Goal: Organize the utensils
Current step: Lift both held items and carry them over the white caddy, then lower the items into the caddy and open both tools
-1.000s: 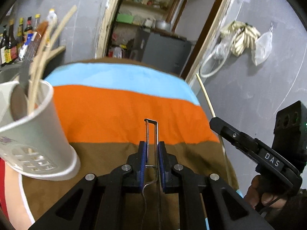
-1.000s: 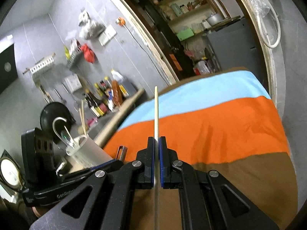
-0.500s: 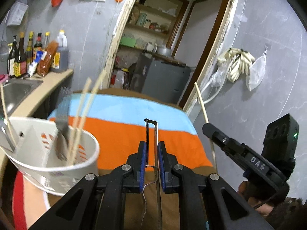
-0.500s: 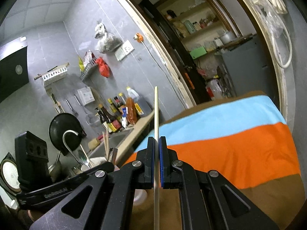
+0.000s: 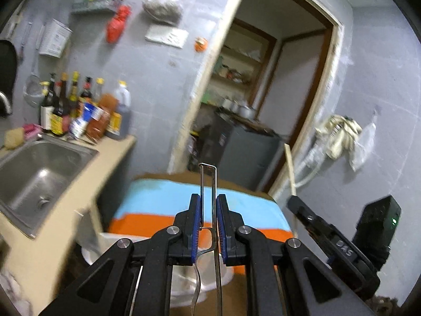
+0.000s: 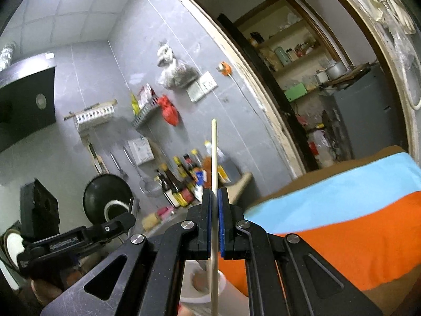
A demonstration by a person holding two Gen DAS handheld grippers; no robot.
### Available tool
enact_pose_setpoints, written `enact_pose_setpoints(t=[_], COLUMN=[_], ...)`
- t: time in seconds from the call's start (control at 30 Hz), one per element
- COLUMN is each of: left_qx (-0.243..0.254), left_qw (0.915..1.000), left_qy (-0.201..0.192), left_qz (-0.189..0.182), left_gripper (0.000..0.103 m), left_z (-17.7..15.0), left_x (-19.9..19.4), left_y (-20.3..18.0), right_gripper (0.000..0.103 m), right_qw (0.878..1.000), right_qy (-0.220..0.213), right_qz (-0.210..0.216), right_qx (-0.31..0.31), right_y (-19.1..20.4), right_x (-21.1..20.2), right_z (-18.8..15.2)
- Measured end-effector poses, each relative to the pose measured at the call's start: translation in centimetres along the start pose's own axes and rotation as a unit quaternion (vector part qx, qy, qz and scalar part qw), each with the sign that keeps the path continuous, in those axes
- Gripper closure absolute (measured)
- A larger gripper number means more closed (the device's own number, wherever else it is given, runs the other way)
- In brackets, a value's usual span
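My left gripper (image 5: 208,202) is shut on a thin metal utensil (image 5: 208,181) whose squared end sticks up past the pads. It hangs over a white utensil holder (image 5: 90,247), which is mostly hidden under the fingers. My right gripper (image 6: 215,197) is shut on a pale wooden chopstick (image 6: 215,158) that points up and forward. The same holder (image 6: 196,287) shows blurred below the right fingers. In the left wrist view the right gripper (image 5: 294,202) is at the right, the chopstick (image 5: 289,168) rising from it. The left gripper (image 6: 126,218) appears at the lower left of the right wrist view.
A table under a blue, orange and brown striped cloth (image 5: 158,200) lies below. A steel sink (image 5: 39,173) and several sauce bottles (image 5: 79,110) are on the counter at the left. A doorway with a grey cabinet (image 5: 250,152) is behind. A black wok (image 6: 108,197) stands by the wall.
Both grippers have risen and tipped upward, so the table sits lower in view. The white holder slid from the left of the left wrist view to under its fingers. Both grips are unchanged.
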State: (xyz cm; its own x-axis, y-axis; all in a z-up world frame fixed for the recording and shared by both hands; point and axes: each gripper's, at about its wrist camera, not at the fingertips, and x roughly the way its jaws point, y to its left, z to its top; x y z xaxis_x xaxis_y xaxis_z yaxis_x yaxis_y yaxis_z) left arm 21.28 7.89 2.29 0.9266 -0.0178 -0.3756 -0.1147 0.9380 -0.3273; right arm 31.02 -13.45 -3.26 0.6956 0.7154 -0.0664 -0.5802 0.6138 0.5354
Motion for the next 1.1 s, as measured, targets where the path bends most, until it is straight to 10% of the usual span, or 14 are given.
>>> enact_pose_setpoints(t=[0.4,1.1], left_qx=[-0.072,-0.024], left_qw=[0.9956,0.9952], left_qy=[-0.055,-0.095], left_qz=[0.023,-0.004], left_gripper=[0.091,0.091], left_z=[2.3,-0.9], left_x=[1.2,4.1], left_y=[9.2,8.5], right_gripper=[0.099,0.099], right_qw=[0.997,0.994], right_qy=[-0.071,-0.080], right_qz=[-0.013,-0.065], right_qx=[0.039,-0.034], right_y=[2.5,2.6], right_x=[5.0,5.9], right_z=[-2.9,-6.6])
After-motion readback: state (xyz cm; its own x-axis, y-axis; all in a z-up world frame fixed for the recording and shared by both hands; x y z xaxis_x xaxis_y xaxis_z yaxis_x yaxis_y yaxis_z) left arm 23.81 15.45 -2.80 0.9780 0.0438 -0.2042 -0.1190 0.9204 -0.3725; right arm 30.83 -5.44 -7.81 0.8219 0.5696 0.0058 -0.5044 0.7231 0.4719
